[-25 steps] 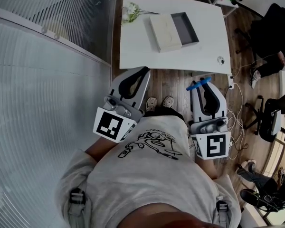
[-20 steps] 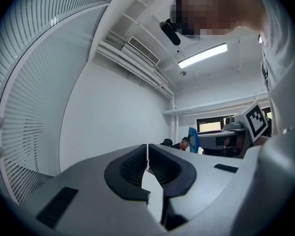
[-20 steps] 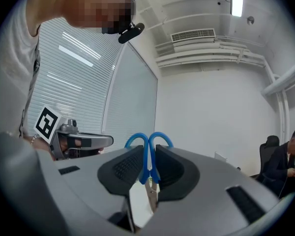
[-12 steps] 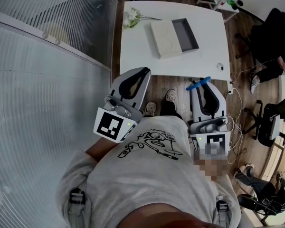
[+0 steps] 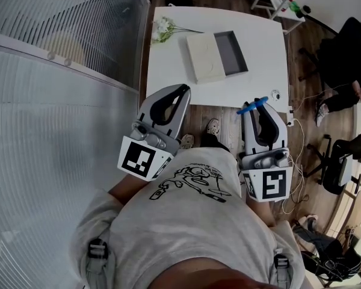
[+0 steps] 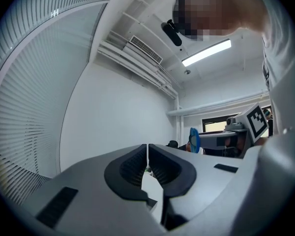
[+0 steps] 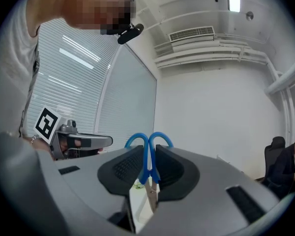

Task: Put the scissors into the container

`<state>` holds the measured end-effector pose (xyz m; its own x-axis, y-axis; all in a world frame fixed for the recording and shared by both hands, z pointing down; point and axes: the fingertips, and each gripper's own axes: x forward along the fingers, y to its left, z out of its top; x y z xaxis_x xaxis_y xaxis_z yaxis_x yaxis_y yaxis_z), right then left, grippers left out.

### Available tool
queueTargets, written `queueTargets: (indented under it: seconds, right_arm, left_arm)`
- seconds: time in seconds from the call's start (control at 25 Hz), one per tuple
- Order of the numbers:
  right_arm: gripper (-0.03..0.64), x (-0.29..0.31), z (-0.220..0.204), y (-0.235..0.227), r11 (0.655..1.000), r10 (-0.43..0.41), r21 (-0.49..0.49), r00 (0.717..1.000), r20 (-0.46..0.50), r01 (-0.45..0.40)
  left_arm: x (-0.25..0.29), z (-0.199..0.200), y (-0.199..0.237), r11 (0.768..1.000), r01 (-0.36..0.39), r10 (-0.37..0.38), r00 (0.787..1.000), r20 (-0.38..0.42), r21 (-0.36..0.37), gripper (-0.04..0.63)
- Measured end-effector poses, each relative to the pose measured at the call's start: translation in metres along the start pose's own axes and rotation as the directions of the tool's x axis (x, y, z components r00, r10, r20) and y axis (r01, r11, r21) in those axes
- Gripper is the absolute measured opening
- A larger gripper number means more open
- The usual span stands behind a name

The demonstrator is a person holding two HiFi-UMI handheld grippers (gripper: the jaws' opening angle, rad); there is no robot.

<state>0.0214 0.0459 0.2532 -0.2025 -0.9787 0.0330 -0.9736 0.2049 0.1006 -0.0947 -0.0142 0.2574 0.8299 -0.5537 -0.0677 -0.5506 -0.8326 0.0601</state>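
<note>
Change: the desk [image 5: 262,80] is sliding down the head view toward the person compared with a second ago. Its near edge is now lying just ahead of both gripper tips, so the person is walking up to it.
Right gripper [image 5: 253,108]: staying clamped on the scissors [image 5: 251,105] by the blue handles. The loops are poking above the jaws and the blades are hanging down between the pads. The grip is looking unchanged.
Left gripper [image 5: 184,90]: riding level alongside, jaws together with nothing between them.
Scissors' place: in the air, just short of the desk's near edge, not yet over it.
Container [image 5: 231,52]: open grey tray sitting toward the far middle of the desk, with a pale flat piece [image 5: 203,58] touching its left side. It is well apart from the scissors.
Meaning: the carry is under way. By my reckoning, the reach over the desk and the release into the tray are still remaining.
</note>
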Motion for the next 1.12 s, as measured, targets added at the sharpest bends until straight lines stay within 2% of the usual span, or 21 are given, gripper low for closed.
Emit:
queueTargets:
  seconds: [0.72,1.12]
  right_arm:
    - [0.086,0.009,-0.011,-0.122,0.997,0.070,0.017,0.997,0.020,-0.070]
    - [0.086,0.012,-0.022,-0.175,0.995,0.101,0.023,0.995,0.015,-0.102]
  left_arm:
    - [0.111,-0.006,-0.040,0.997,-0.073,0.073,0.997,-0.003,0.019,0.028]
    - [0.155,-0.015,-0.057,0.994,-0.113,0.113,0.994,-0.013,0.010,0.028]
